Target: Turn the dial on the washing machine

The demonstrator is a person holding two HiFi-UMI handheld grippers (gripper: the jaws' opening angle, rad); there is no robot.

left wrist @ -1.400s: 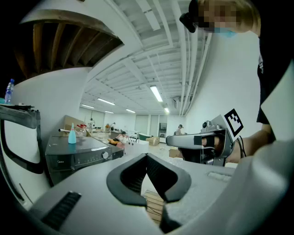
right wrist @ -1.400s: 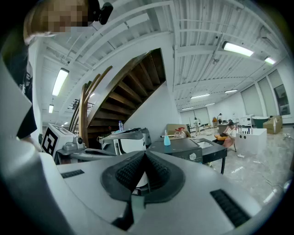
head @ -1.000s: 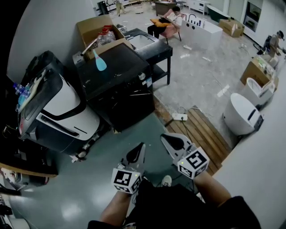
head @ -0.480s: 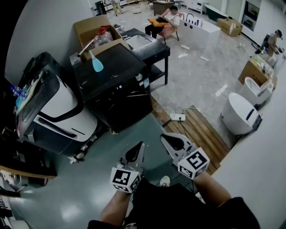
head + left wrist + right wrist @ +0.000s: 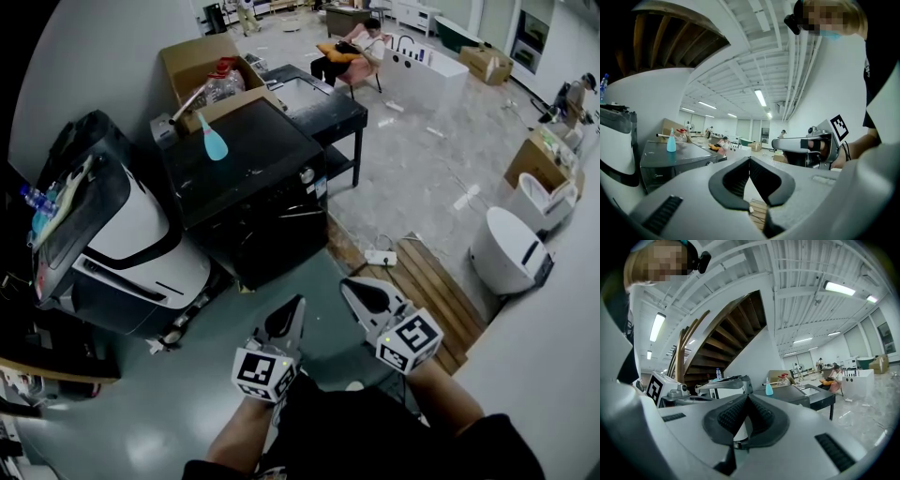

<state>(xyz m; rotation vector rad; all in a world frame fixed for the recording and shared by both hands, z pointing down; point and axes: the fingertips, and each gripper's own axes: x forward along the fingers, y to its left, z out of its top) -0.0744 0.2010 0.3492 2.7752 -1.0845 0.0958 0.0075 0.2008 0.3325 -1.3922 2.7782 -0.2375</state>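
The black washing machine (image 5: pixel 248 183) stands ahead of me on the floor, with its round dial (image 5: pixel 307 174) at the front's upper right corner. A light blue bottle (image 5: pixel 214 141) stands on its lid. Both grippers hang well short of the machine, over the floor. My left gripper (image 5: pixel 298 303) is shut and empty, and so is my right gripper (image 5: pixel 345 284). In the left gripper view the machine (image 5: pixel 670 161) and its dial (image 5: pixel 708 163) lie left of the shut jaws (image 5: pixel 749 159). The right gripper view has the machine (image 5: pixel 787 393) beyond the shut jaws (image 5: pixel 746 396).
A white and black appliance (image 5: pixel 122 234) leans at the machine's left. Behind it are an open cardboard box (image 5: pixel 202 61) and a black sink table (image 5: pixel 319 94). A power strip (image 5: pixel 380 256) and wooden pallet (image 5: pixel 436 281) lie right of the machine. A person (image 5: pixel 361 42) sits far back.
The machine has shifted slightly right and nearer in the head view. Both grippers stay shut in the same place before me.
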